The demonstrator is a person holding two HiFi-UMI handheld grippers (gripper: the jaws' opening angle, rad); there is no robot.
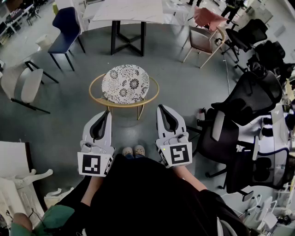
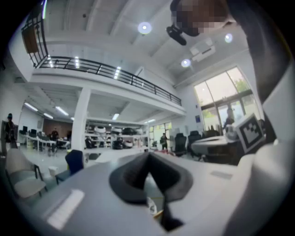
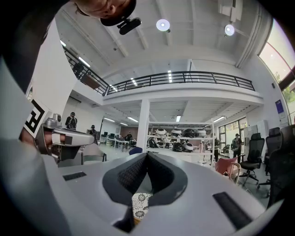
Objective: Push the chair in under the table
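Observation:
A low round chair (image 1: 125, 84) with a black-and-white flowered cushion and a wooden hoop rim stands on the grey floor in front of me. Beyond it is the white marble-topped table (image 1: 129, 10) on black legs. My left gripper (image 1: 108, 112) and right gripper (image 1: 162, 107) are held level side by side, just short of the chair's near rim and not touching it. Both are shut with nothing between the jaws. Below the right gripper (image 3: 146, 155), in its own view, a bit of the cushion (image 3: 139, 203) shows. The left gripper (image 2: 148, 155) looks out over the hall.
A blue chair (image 1: 67, 25) stands left of the table and a pink one (image 1: 205, 31) right of it. Black office chairs (image 1: 249, 99) crowd the right side. A grey chair (image 1: 22, 84) is at the left, white furniture (image 1: 20, 186) at the lower left.

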